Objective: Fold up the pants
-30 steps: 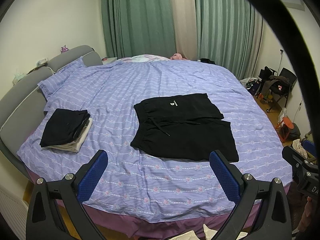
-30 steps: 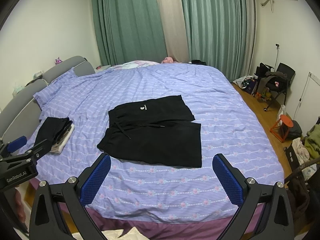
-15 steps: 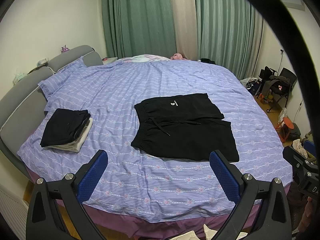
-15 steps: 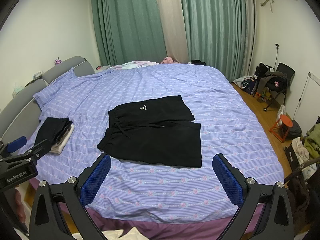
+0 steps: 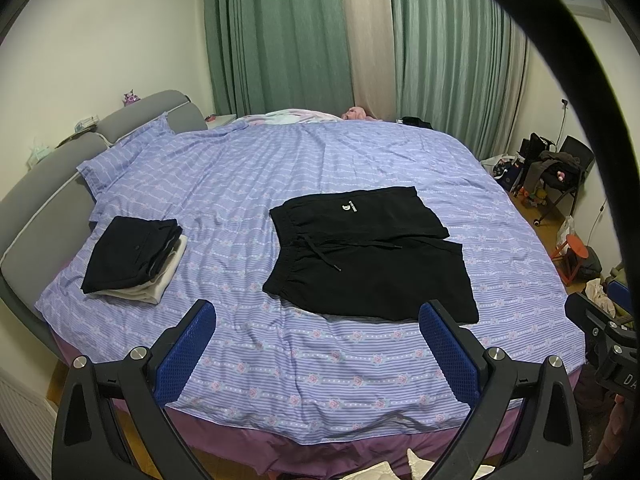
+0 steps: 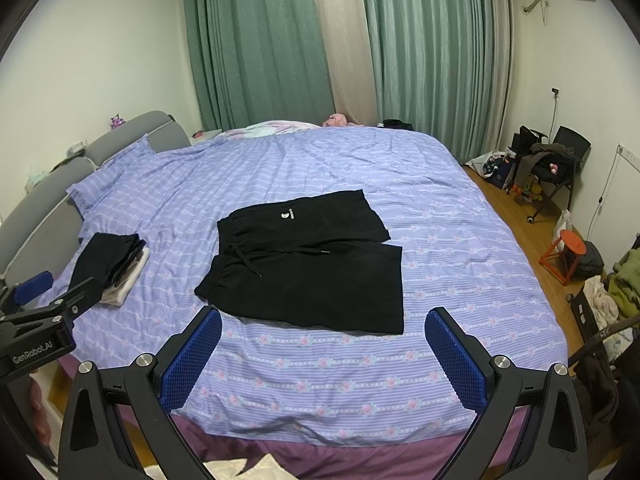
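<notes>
The black shorts (image 5: 370, 256) lie flat, far past both tongs, waistband left, legs right. Left gripper (image 5: 316, 344) and right gripper (image 6: 324, 350) are wide apart, holding nothing.

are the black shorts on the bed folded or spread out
Spread flat: the black shorts show both legs side by side, waistband and drawstring exposed.

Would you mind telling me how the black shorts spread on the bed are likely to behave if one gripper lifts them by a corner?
The black shorts lie flat and thin on the bed, so they will probably drape limply rather than hold shape. Their loose drawstring would likely dangle. Being small and thin, they are probably light, and may drag across the sheet if pushed.
</notes>
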Available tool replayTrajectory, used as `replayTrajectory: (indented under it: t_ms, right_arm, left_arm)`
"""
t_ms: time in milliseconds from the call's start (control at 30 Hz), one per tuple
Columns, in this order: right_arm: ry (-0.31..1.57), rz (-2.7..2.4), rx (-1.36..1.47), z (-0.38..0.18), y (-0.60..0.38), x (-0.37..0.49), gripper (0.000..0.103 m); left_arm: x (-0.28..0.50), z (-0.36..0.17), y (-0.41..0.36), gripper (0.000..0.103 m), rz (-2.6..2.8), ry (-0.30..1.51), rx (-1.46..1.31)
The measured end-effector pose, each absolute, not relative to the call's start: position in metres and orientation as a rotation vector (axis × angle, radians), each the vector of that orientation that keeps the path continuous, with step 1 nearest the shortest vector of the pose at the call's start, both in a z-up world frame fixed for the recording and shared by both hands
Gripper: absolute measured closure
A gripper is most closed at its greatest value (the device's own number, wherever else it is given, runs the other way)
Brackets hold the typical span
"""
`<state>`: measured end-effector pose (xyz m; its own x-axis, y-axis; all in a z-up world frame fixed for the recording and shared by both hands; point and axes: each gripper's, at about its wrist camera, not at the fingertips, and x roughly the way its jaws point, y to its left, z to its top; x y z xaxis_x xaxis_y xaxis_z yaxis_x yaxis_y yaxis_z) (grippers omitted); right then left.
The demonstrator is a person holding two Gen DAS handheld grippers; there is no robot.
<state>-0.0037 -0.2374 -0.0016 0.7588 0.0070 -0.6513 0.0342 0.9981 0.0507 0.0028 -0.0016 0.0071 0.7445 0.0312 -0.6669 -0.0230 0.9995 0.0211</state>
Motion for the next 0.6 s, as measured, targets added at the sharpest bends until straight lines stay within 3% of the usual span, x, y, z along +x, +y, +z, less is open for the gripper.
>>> replayTrajectory:
  t_ms: [600]
  right_arm:
    - [0.719,-0.015,0.064,-0.0035,-0.2348,-0.0022,0.001]
  left_arm:
    - [-0.0002,0.0030,-0.0026,0.000,0.034,0.739,0.016]
